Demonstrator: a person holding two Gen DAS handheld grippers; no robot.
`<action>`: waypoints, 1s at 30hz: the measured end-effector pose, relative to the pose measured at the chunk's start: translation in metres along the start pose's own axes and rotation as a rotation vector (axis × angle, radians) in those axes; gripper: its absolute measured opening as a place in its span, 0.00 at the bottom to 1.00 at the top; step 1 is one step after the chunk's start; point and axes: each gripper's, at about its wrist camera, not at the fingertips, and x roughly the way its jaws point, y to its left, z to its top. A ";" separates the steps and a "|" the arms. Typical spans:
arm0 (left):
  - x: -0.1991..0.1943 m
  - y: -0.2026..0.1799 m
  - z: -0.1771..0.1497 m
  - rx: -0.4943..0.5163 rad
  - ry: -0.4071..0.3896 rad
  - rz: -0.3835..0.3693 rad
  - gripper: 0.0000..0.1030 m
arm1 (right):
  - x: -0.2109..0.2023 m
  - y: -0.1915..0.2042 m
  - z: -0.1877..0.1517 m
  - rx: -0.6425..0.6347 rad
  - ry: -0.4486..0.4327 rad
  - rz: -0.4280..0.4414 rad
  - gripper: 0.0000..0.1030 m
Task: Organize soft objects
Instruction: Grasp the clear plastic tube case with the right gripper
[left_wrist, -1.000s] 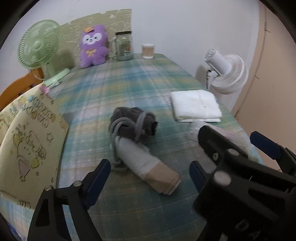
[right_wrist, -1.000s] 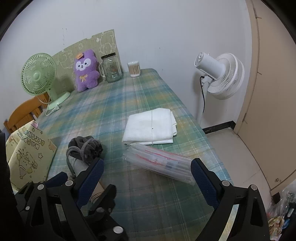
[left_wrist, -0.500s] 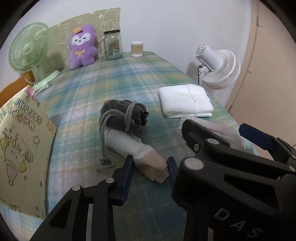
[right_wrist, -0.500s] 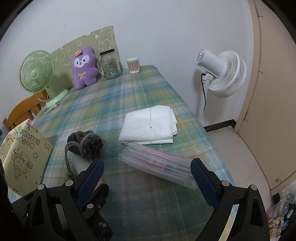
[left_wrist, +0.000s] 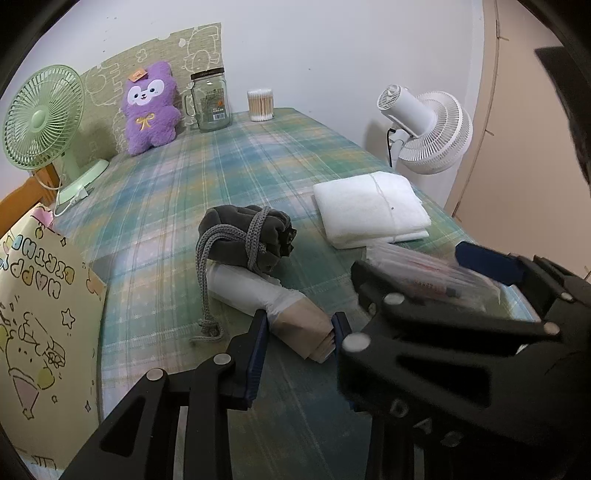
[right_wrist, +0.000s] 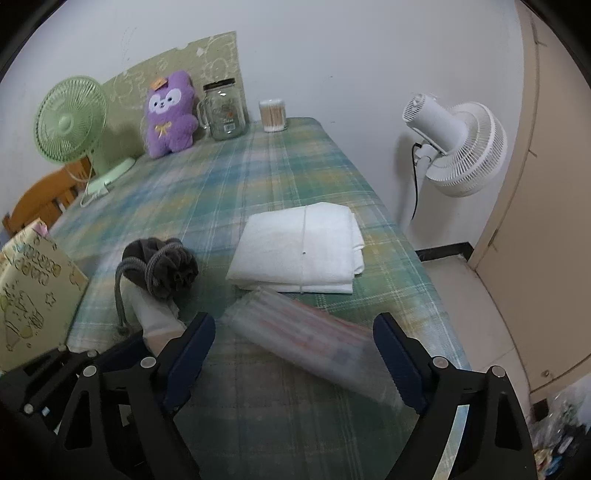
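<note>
2 fans (left_wrist: 42, 114) (left_wrist: 432, 131) — 1 plush (left_wrist: 149, 107), 1 jar (left_wrist: 209, 100), 1 folded towel (left_wrist: 369, 208).

White wall (right_wrist: 332, 55), plaid-covered table (right_wrist: 277, 173), white standing fan (right_wrist: 461, 147), perhaps a beige door (right_wrist: 546, 184).

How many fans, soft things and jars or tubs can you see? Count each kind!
Fans: 2, green fan, white fan
Soft things: 4, purple plush toy, white folded cloth, grey drawstring pouch, rolled cloth
Containers: 2, glass jar, cotton swab tub
Total: 8

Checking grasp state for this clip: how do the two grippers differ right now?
The left gripper is clamped on the rolled cloth's tan end; the right gripper stands wide, gripping nothing, its jaws just closing a little around the clear bag. Both angle down at the bed.
</note>
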 end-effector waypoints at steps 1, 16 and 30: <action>0.001 0.000 0.000 0.001 0.001 0.001 0.34 | 0.003 0.001 0.000 -0.007 0.009 -0.002 0.85; -0.004 0.001 -0.003 0.007 -0.006 -0.023 0.29 | -0.002 0.003 -0.008 0.031 0.023 0.036 0.34; -0.020 0.004 -0.013 -0.005 -0.021 -0.035 0.25 | -0.022 0.017 -0.018 0.039 0.014 0.070 0.23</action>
